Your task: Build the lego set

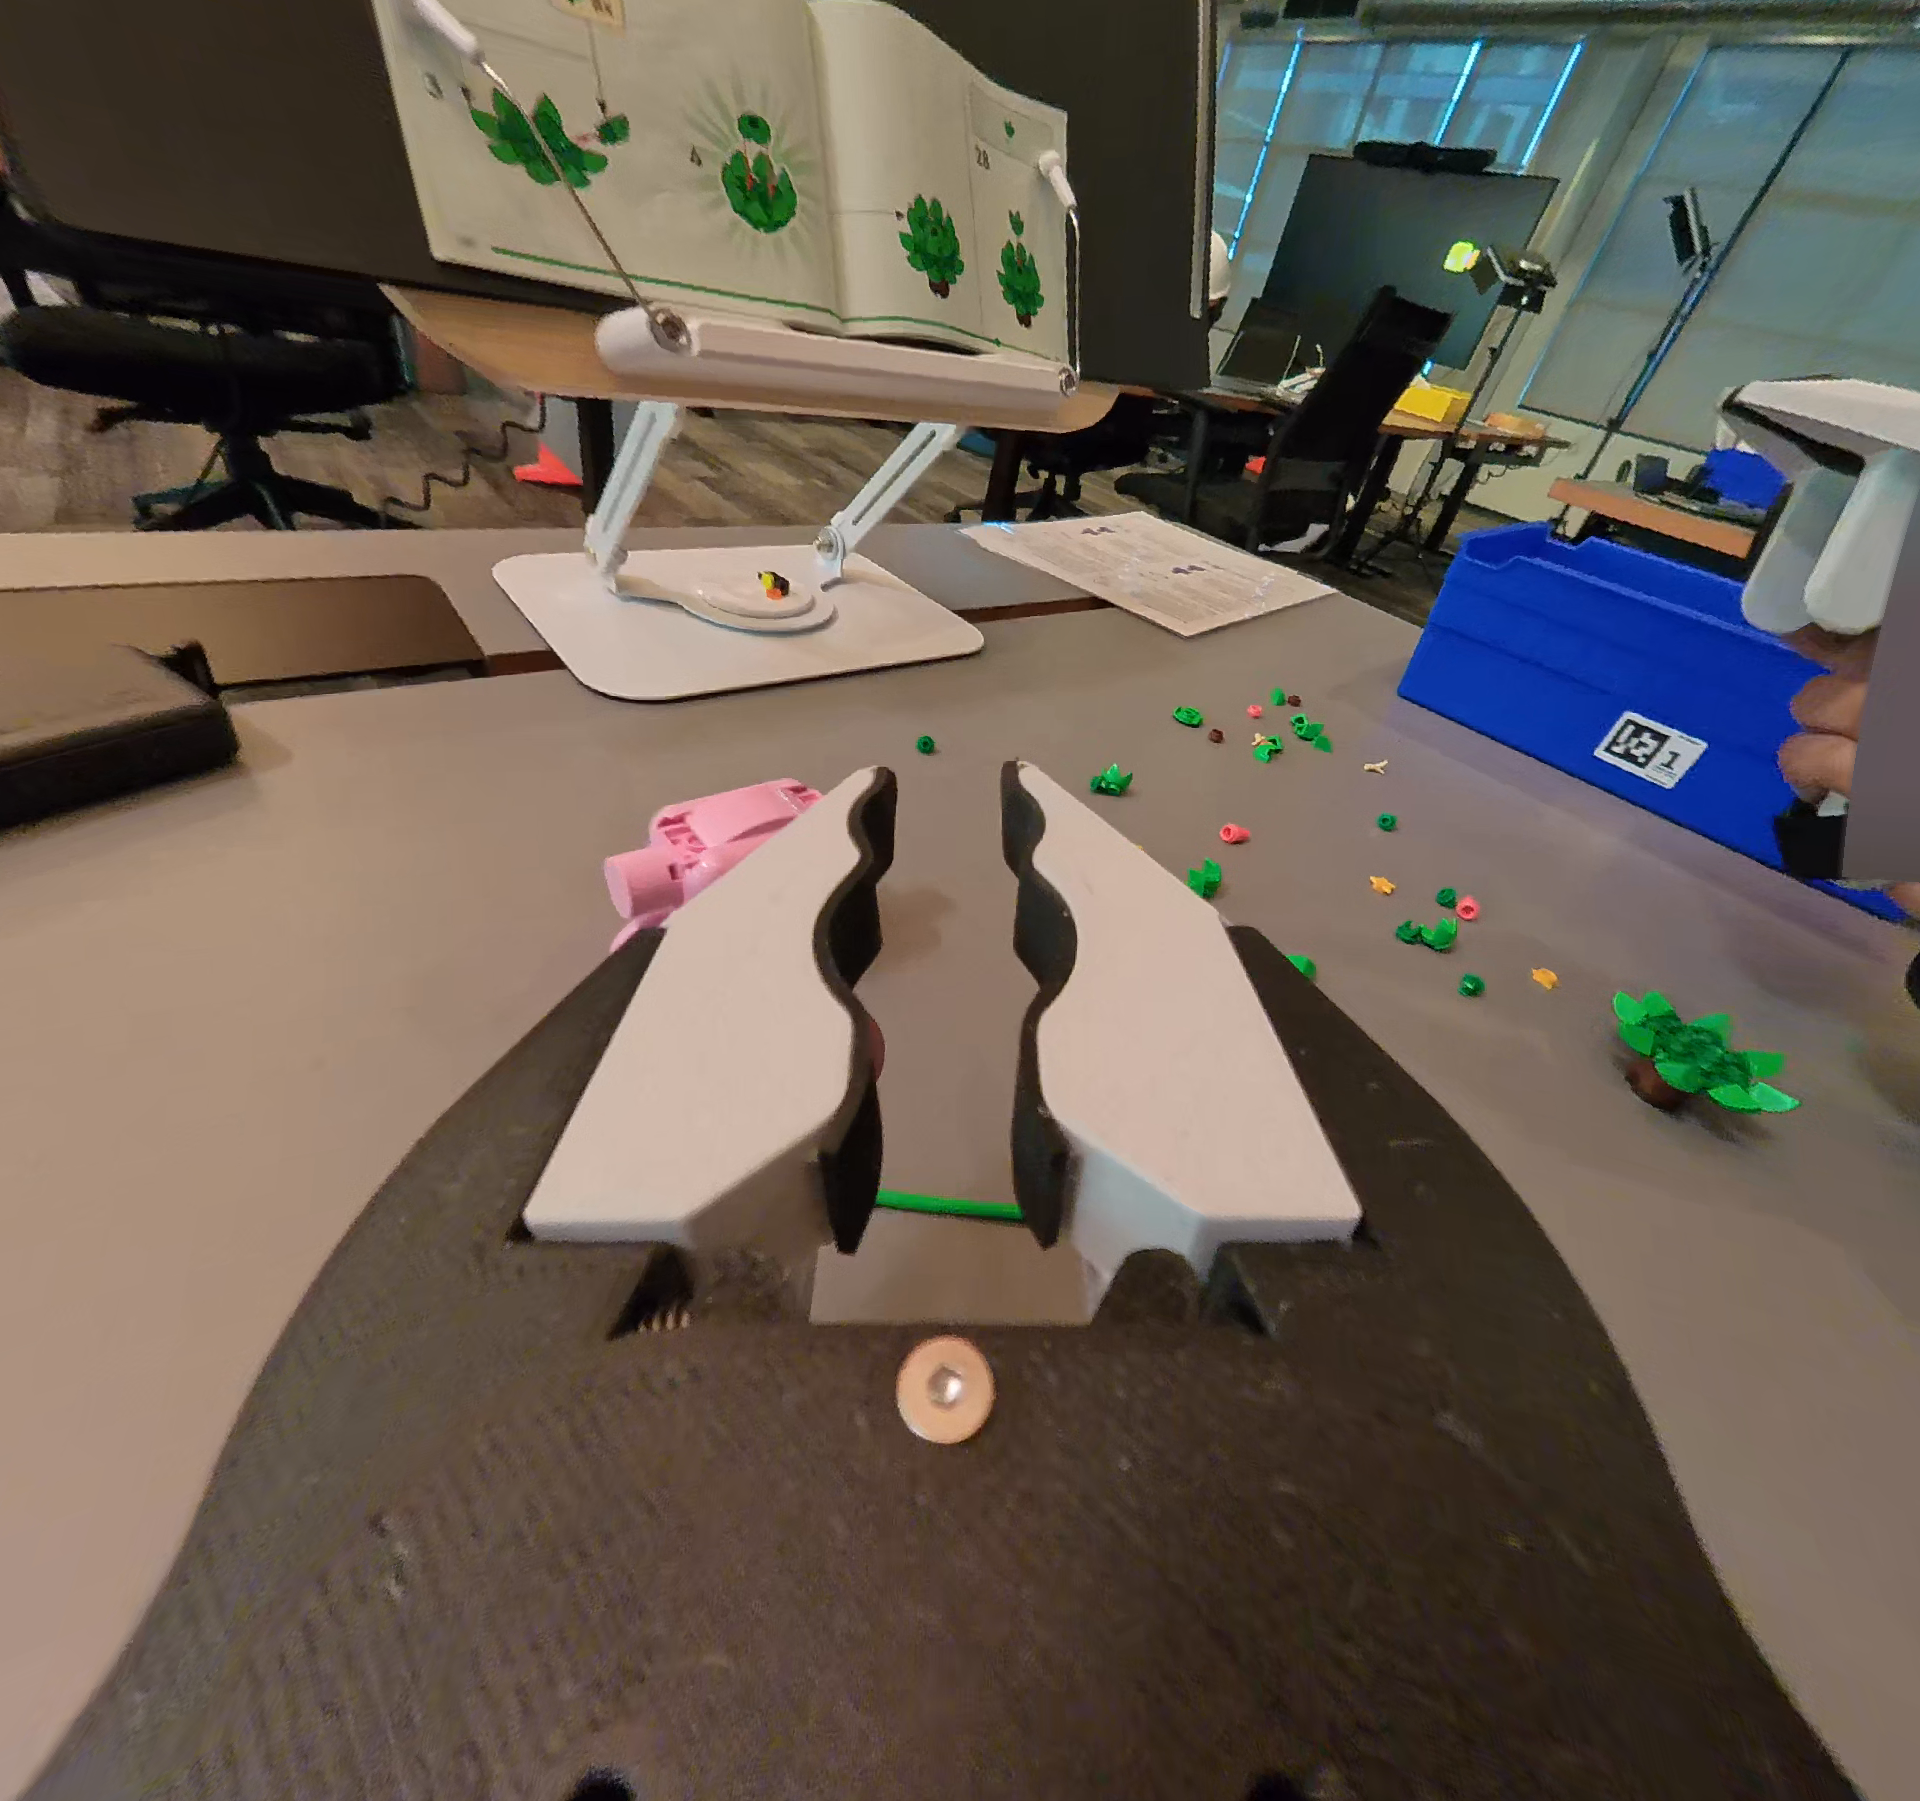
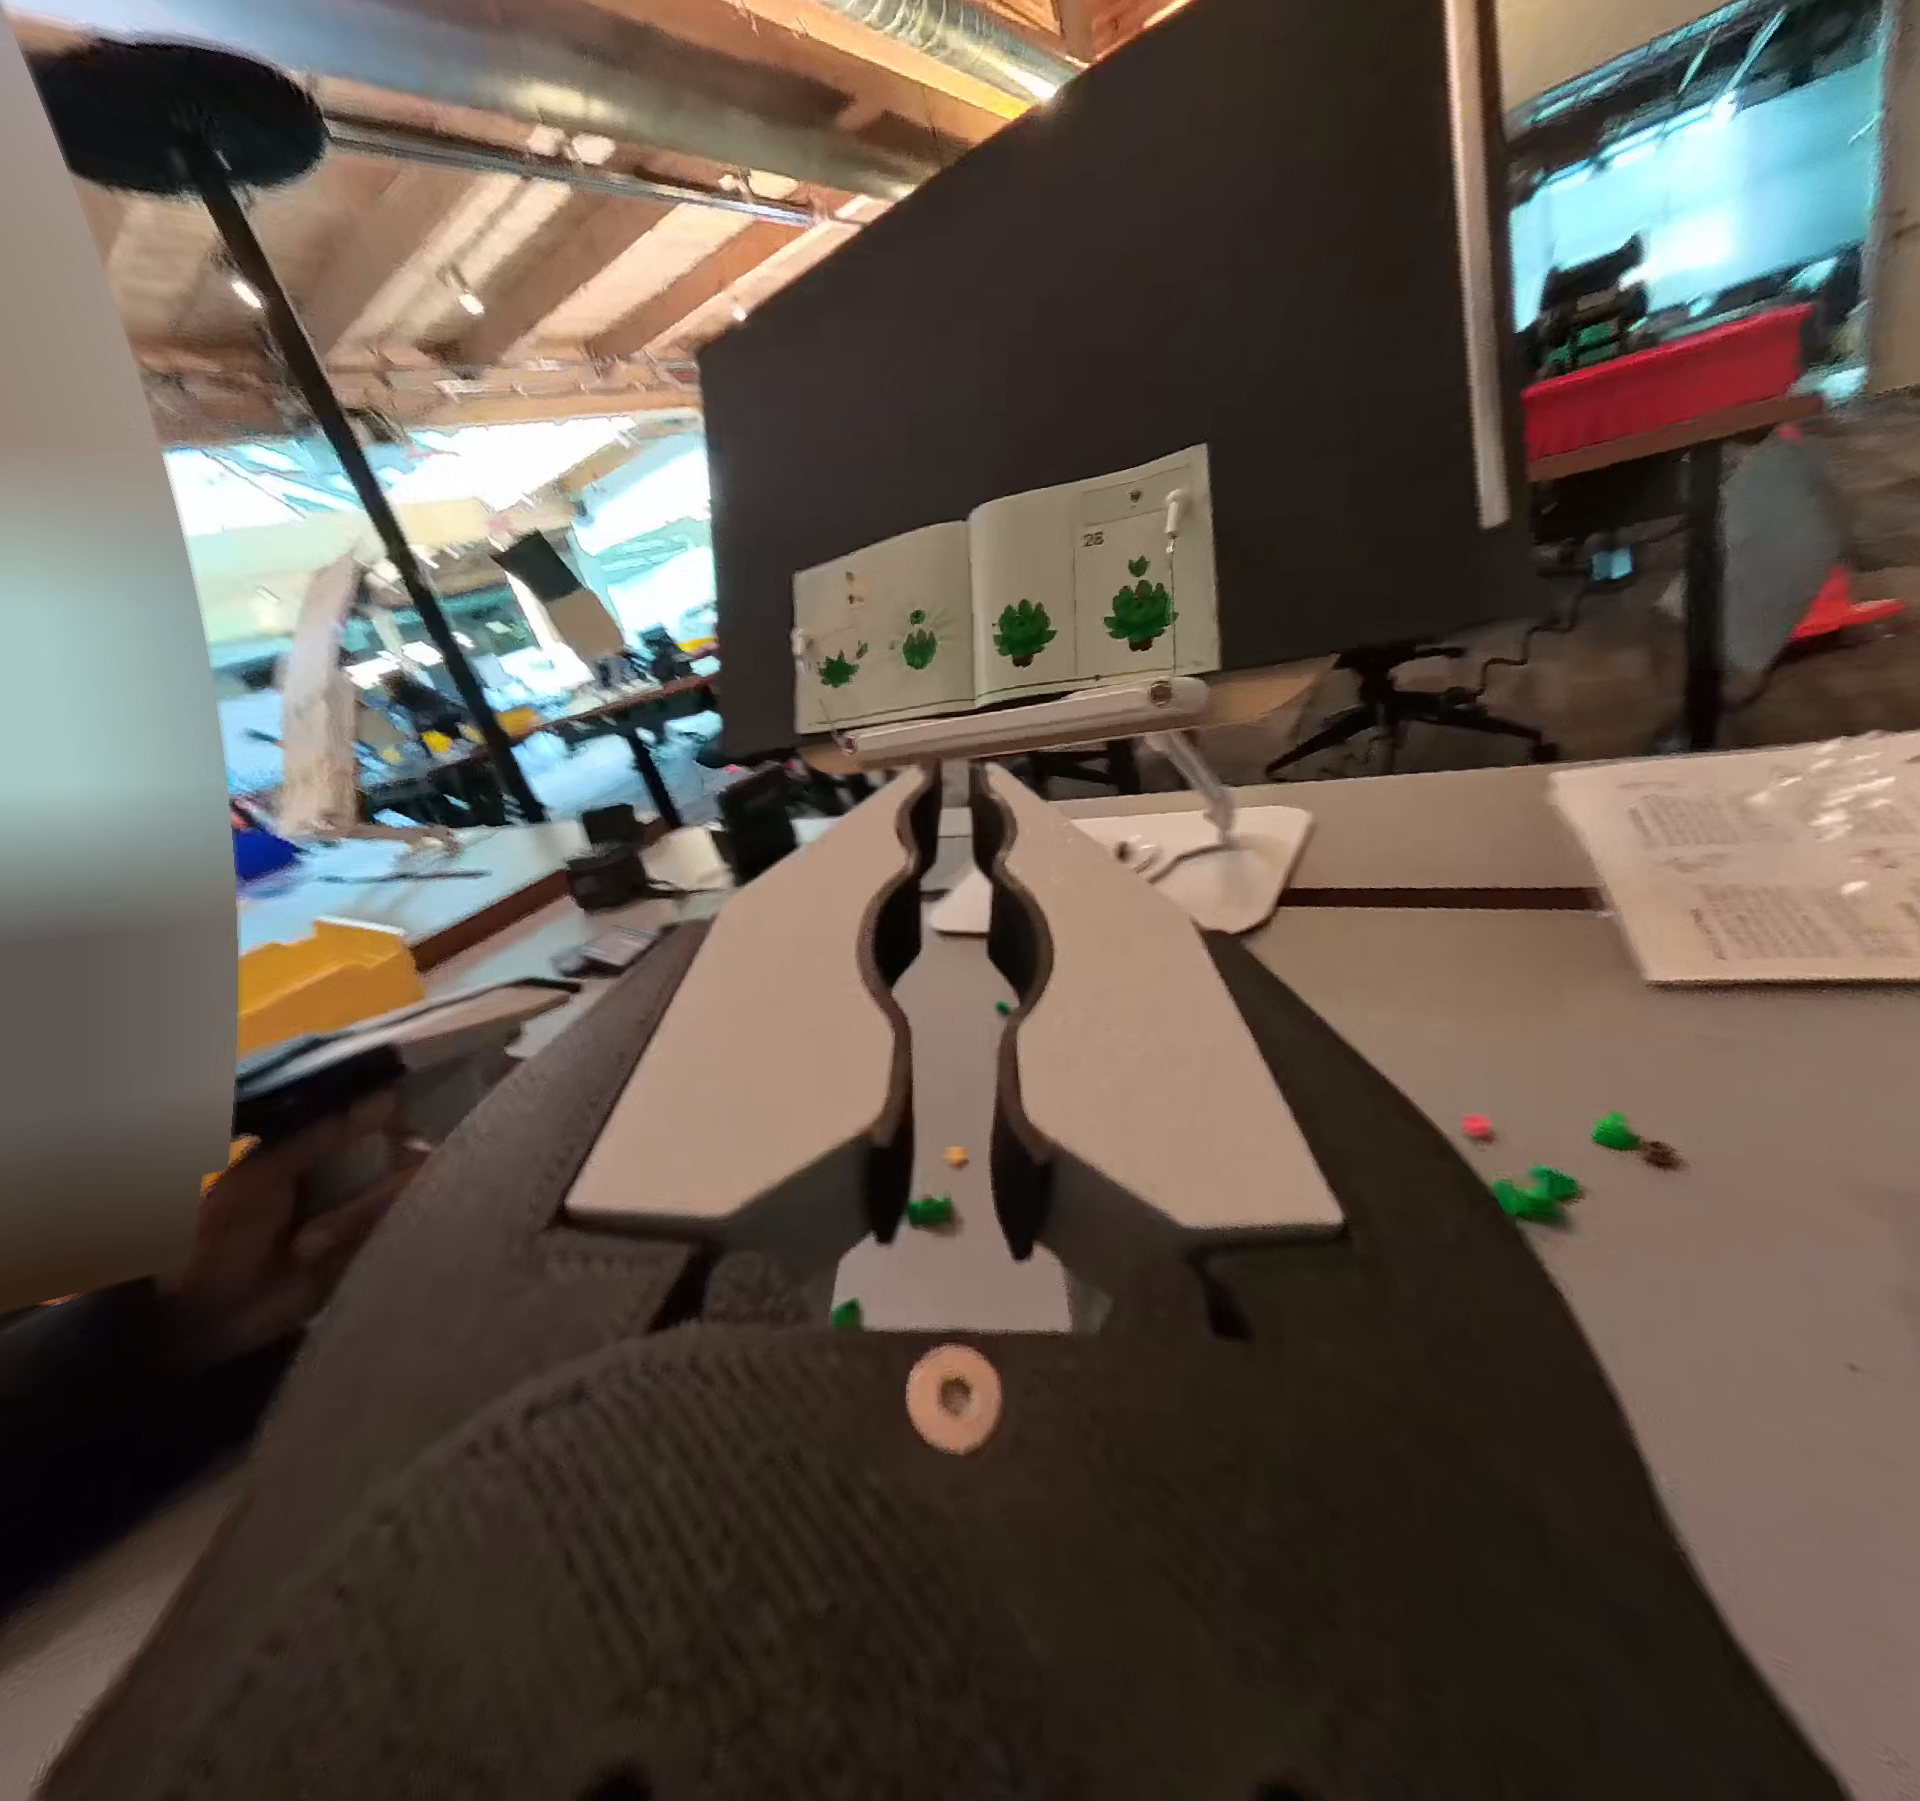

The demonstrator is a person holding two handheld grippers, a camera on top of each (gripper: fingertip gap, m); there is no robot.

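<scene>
My left gripper (image 1: 948, 785) is open and empty, low over the grey table (image 1: 416, 1024). A pink Lego assembly (image 1: 717, 842) lies just behind its left finger. Several loose green, pink and yellow pieces (image 1: 1288, 728) lie scattered to the right. A built green leafy plant on a brown base (image 1: 1704, 1060) lies at the right edge. My right gripper (image 2: 956, 785) is raised above the table, empty, its jaws a narrow gap apart. Small green pieces (image 2: 930, 1209) show on the table below it. The right gripper also shows in the left wrist view (image 1: 1829, 525), held by a hand.
An open instruction book (image 1: 727, 120) rests on a white stand (image 1: 727, 629) at the back; it also shows in the right wrist view (image 2: 997, 608). A blue bin (image 1: 1590, 671) stands at right. A paper sheet (image 1: 1143, 567) lies behind. A black object (image 1: 94, 733) sits at left. The left gripper's tips are roughly 30 cm from the right gripper's.
</scene>
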